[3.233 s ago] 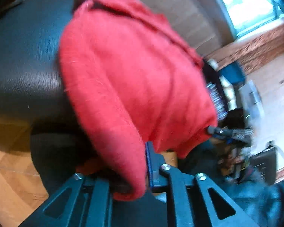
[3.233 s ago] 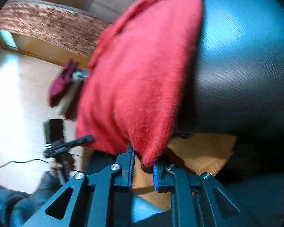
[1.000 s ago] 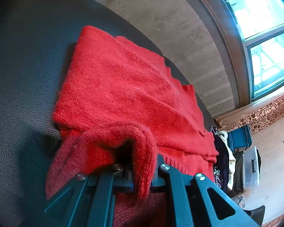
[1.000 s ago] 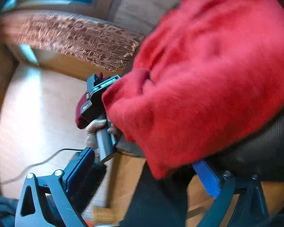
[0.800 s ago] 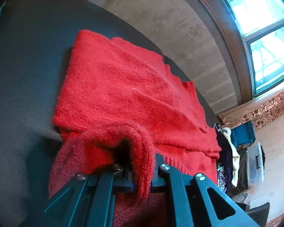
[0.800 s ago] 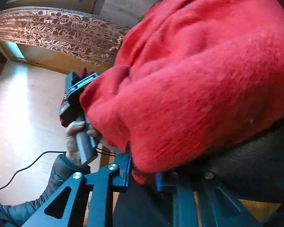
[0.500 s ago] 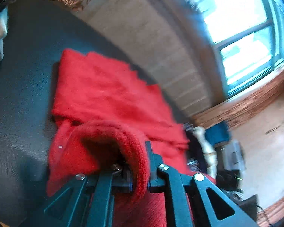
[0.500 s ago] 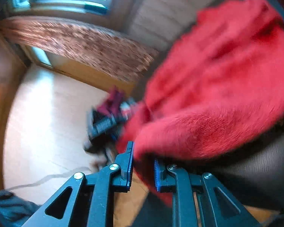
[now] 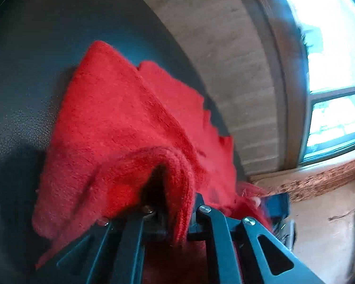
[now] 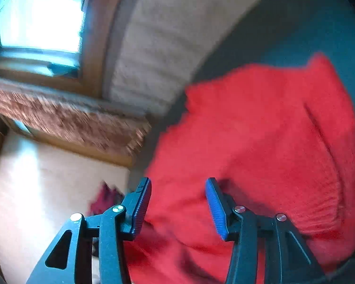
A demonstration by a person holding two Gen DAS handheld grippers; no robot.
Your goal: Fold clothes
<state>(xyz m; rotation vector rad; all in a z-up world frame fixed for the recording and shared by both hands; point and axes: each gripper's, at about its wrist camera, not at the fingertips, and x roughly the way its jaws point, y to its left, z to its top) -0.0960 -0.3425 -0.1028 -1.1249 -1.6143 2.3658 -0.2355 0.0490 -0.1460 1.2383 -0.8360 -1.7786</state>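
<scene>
A red knitted sweater (image 9: 120,127) lies folded over on a black leather seat (image 9: 30,59). My left gripper (image 9: 177,217) is shut on a doubled edge of the sweater, and the knit drapes over its fingers. In the right wrist view the same sweater (image 10: 260,137) spreads over the dark seat (image 10: 295,30). My right gripper (image 10: 178,201) hangs just above it, open, with its blue pads (image 10: 142,203) wide apart and nothing between them. That view is blurred by motion.
A pale brick wall (image 9: 236,75) and a bright window (image 9: 331,47) rise behind the seat. A patterned brown ledge (image 10: 71,120) runs under the window, above a light wooden floor (image 10: 47,177). Dark red cloth (image 10: 104,198) lies on the floor at the left.
My right gripper has let go of the sweater edge and now stands open above it. My left gripper keeps its hold and has carried its edge further over the seat.
</scene>
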